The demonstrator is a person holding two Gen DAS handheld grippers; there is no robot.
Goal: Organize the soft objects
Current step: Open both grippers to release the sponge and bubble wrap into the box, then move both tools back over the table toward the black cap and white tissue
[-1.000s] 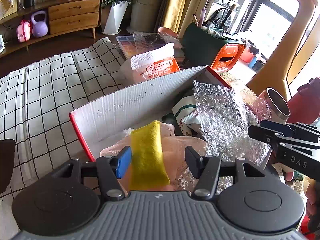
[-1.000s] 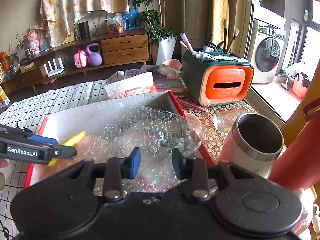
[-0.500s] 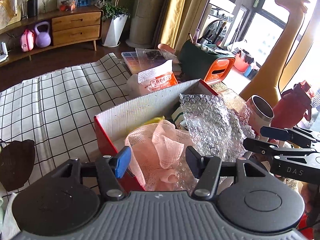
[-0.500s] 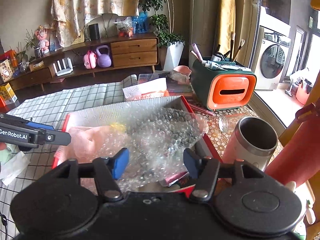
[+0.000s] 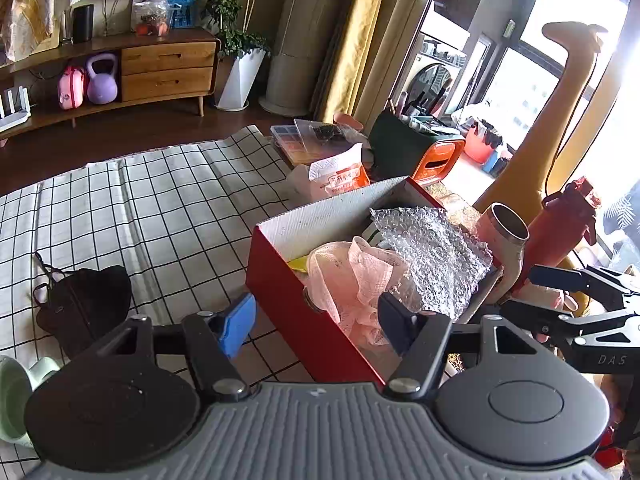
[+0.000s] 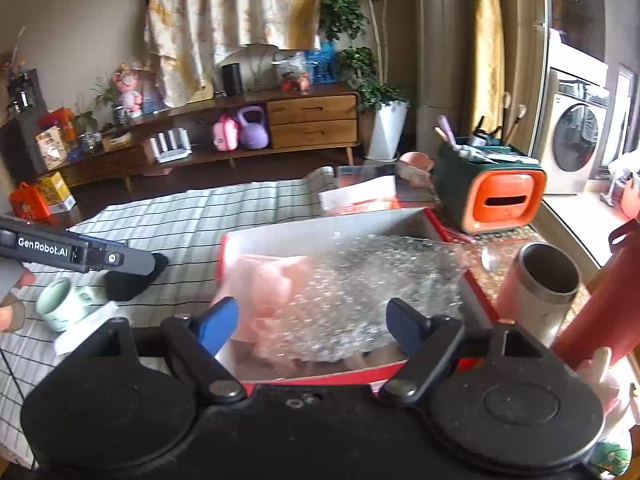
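Two soft items fill the red cardboard box with pale inner walls (image 5: 320,220); contents underneath mostly hidden. Right-wrist view blurred over the box, detail lost.
- Pink mesh cloth, crumpled (image 5: 352,276): left-centre of box, spilling over near wall. A yellow edge (image 5: 297,265) shows beneath it, rest covered, can't identify.
- Clear bubble wrap sheet, crinkled (image 5: 432,248): right half of box, touching the pink cloth, rising above the rim.
- Black fabric piece w/ thin strap (image 5: 84,300): on checked cloth of worktop (image 5: 140,208), left of box, apart from it.
- Pale green cup (image 6: 60,308): cut off at frame edge in left-wrist view.
- Left claw (image 5: 316,320): jaws opening, nothing gripped, near box corner between blue pads.
- Right claw (image 6: 310,320): jaws opening, nothing gripped, wrap lies beyond.
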